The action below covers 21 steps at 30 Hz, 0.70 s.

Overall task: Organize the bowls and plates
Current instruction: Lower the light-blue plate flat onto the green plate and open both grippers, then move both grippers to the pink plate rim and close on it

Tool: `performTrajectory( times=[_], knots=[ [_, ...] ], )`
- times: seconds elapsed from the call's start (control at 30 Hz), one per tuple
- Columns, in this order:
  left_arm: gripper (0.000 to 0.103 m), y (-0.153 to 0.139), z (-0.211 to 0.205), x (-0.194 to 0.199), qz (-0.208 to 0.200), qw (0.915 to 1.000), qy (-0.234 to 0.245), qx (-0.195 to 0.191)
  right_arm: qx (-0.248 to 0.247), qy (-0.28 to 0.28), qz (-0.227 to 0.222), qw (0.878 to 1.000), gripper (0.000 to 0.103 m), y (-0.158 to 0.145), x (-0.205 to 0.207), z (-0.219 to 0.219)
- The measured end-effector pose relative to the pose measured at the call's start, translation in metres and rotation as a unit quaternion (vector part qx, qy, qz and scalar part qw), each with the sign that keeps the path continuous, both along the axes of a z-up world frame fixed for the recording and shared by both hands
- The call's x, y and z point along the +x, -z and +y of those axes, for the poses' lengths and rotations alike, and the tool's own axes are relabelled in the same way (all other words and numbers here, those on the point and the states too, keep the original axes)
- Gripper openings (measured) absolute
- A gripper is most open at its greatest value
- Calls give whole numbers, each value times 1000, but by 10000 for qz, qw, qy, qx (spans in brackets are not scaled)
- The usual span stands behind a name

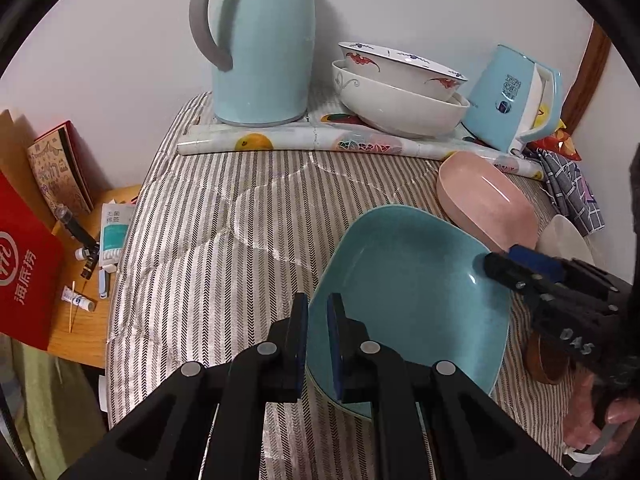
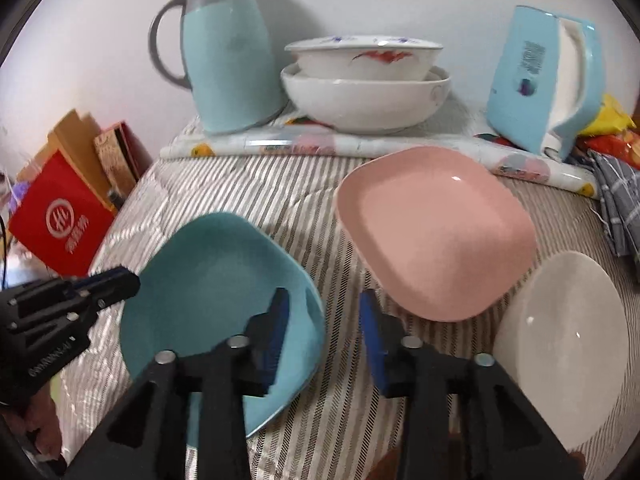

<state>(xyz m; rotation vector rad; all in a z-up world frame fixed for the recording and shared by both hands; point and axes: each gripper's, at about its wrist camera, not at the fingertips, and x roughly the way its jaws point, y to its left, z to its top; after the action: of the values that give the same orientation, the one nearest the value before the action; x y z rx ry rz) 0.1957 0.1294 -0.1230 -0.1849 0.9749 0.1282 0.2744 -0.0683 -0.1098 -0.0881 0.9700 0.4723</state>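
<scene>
Left tool (image 1: 318, 344): pinching the near rim of the teal square ceramic plate (image 1: 412, 300), one blue-padded finger outside the rim and one inside. Teal plate tilted, near edge raised off the striped grey-and-white table cover (image 1: 224, 232).

Right tool (image 2: 324, 340): spread, holding nothing. Left finger (image 2: 276, 340) above the right edge of the teal plate; contact not determinable. Right finger (image 2: 370, 340) over bare striped cover, just short of the near corner of the pink square plate (image 2: 436, 232).

Pink plate: beside the teal plate on its right, apart from it, with striped cover between in the right wrist view. White round plate (image 2: 560, 344): right of the pink plate, near the table edge; touching or not, cannot tell.

At the back of the table, on a rolled fruit-print plastic sheet (image 1: 320, 140): white bowl with red-and-blue pattern (image 1: 400, 66) nested inside a larger plain white bowl (image 1: 400, 108). Left of the bowls: pale blue thermos jug with grey handle (image 1: 260, 40), upright. Right of the bowls: pale blue electric kettle (image 1: 516, 100). Beyond the kettle: blue checked cloth (image 1: 576, 192).

Left of the table, lower: wooden side surface (image 1: 84, 320) with a red box bearing white characters (image 1: 24, 272) and small tubes.
</scene>
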Motion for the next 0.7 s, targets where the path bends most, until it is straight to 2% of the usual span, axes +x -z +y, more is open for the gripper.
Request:
performTrajectory(
  times=[0.1,0.23,0.3,0.4,0.43,0.63,0.7],
  knots=[
    [16,-5,-3,-1,-12,10000,-4,56,44,140,-25,9999,48,-8,-3,-10],
    [43,-16,-9,-4,-101,9997,-79,199,36,392,-148,9991,58,-21,-6,-26],
    [54,-24,-11,-5,-200,9995,-135,197,16,527,-192,9984,61,-26,-8,-34],
    [60,-36,-16,-4,-313,9994,-112,133,-98,735,-225,9970,62,-32,-7,-45],
    [66,-39,-17,-3,-349,9992,-114,130,-141,789,-243,9965,62,-33,-8,-48],
    [77,-61,-35,3,-588,9980,-72,222,-409,1068,-342,9929,62,-42,-8,-69],
    [77,-66,-39,5,-681,9976,55,143,-370,1045,-330,9933,62,-44,-7,-76]
  ],
)
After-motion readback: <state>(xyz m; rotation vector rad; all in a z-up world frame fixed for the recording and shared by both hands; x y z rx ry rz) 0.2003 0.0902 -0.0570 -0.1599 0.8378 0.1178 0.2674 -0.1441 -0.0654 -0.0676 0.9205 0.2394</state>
